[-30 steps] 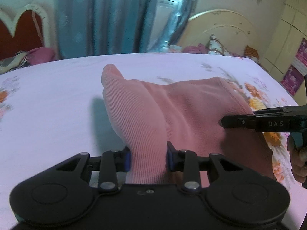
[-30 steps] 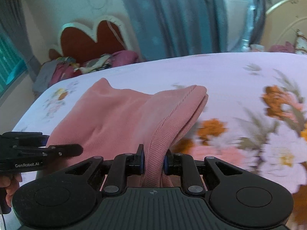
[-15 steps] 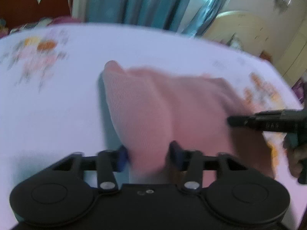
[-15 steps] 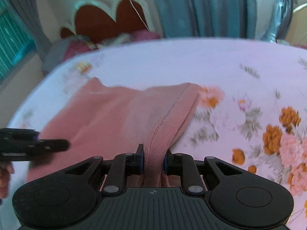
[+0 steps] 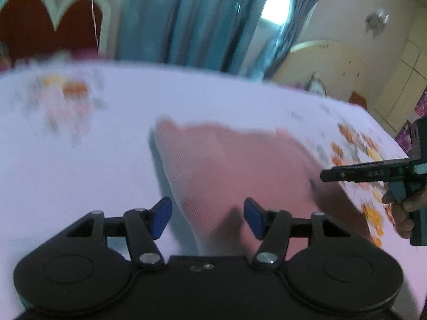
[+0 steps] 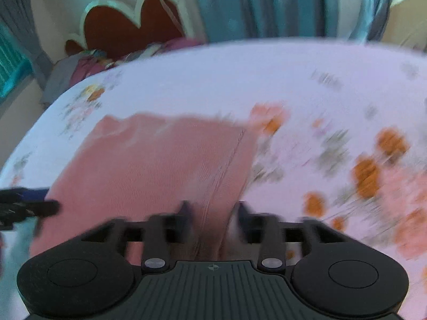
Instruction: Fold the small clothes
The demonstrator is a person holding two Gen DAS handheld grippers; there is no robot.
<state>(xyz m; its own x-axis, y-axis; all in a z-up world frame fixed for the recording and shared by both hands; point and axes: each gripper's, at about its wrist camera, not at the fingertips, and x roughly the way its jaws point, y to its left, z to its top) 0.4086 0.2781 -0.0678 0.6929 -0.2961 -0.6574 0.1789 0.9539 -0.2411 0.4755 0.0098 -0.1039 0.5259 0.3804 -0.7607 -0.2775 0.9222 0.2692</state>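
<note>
The pink garment (image 5: 240,170) is lying on the floral sheet (image 5: 80,160), spread toward twelve o'clock from both grippers; both views are smeared by motion.

In the left wrist view the left gripper (image 5: 208,218) is sitting at six o'clock with its blue pads (image 5: 160,220) standing apart. The garment's near end is lying between them, and neither pad is pressing on it: a strip of sheet is showing beside the left pad. The log has these jaws closing slightly. At three o'clock the right gripper (image 5: 328,175) is reaching in sideways, with a hand (image 5: 405,213) on its grip.

In the right wrist view the right gripper (image 6: 212,213) is at six o'clock, its jaws opening. The garment's stitched hem (image 6: 224,170) is running up between the fingers (image 6: 184,213), with gaps showing on either side, so the cloth is lying loose there. The left gripper's tip (image 6: 29,208) is showing at nine o'clock, at the garment's edge.

A blue curtain (image 5: 186,18) is hanging at twelve o'clock beyond the sheet.
</note>
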